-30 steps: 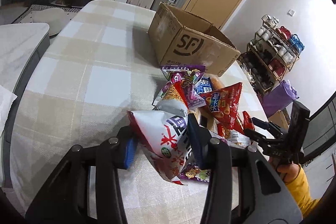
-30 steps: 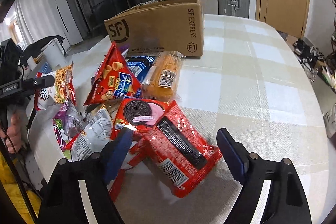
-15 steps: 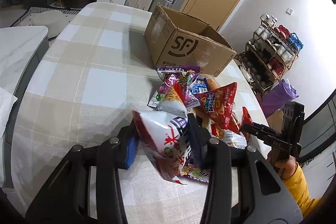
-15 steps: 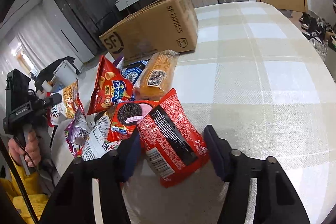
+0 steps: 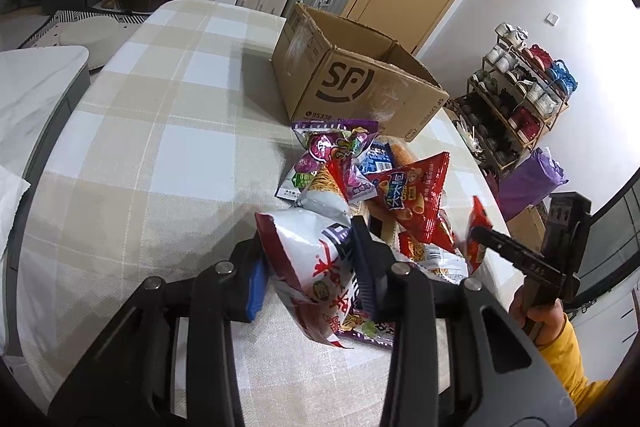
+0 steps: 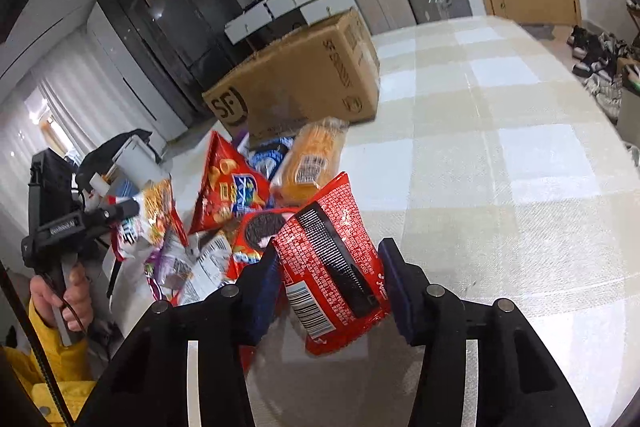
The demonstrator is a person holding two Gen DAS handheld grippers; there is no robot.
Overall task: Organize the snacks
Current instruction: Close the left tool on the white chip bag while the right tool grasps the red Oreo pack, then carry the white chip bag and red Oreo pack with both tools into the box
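Closing, left tongs (image 5: 310,273) pinch white bag (image 5: 316,267); right tongs (image 6: 332,277) pinch red packet (image 6: 332,263).

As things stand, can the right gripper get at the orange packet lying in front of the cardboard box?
Probably not yet. The right gripper is closing on a red packet, so it is occupied. The orange packet itself lies uncovered on top of the pile.

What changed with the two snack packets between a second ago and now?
The right tongs, wide open before, are closing on the red plastic snack packet, now tilted up between them. The left tongs squeeze the white-and-red chip bag tighter. The brown cardboard box stayed put.
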